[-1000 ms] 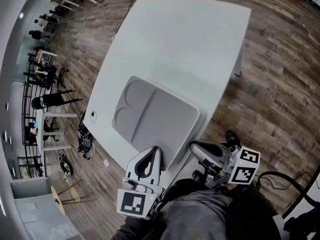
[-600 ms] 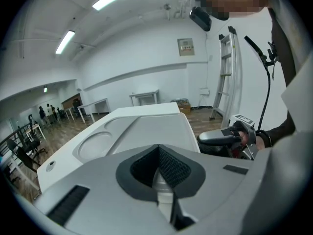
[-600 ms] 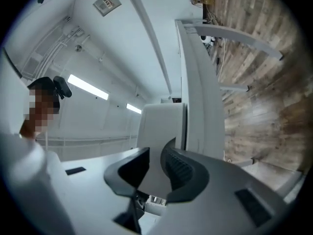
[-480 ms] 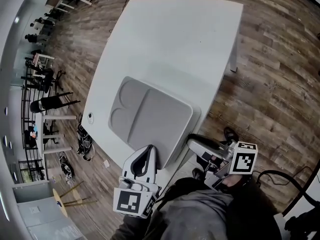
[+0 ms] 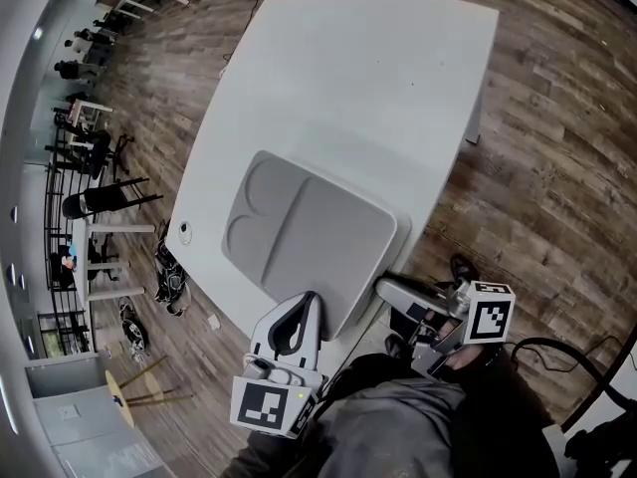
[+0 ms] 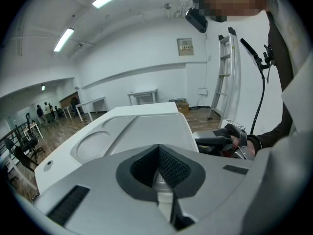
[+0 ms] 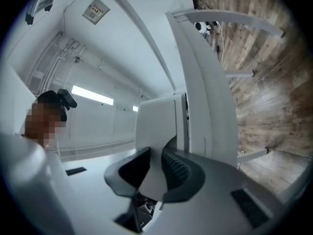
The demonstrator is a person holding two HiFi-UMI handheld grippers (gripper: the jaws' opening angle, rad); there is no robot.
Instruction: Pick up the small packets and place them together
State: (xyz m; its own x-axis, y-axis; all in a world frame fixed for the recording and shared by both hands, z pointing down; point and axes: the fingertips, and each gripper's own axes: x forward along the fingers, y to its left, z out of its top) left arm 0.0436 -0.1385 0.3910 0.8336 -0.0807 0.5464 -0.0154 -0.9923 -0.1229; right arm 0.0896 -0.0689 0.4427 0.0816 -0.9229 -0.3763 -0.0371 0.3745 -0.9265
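Plain white table [image 5: 378,78], matte pale grey tray [image 5: 328,242], brown floor [image 5: 557,167] in wood-plank pattern (boards streaked lighter and darker), grey clothing [image 5: 398,431] on the person, black chairs [image 5: 100,199]

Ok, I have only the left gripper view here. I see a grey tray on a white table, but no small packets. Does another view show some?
Observer: No. The head view takes in nearly the whole table and the tray, and no packet shows on either.
Operator: And the right gripper, does it hold one?
Observer: No. In the right gripper view the right gripper has its jaws apart and closing, with nothing between them.
Operator: Where is it?
Observer: In the head view it points toward the tray's near right corner and seems to be just off the table edge.
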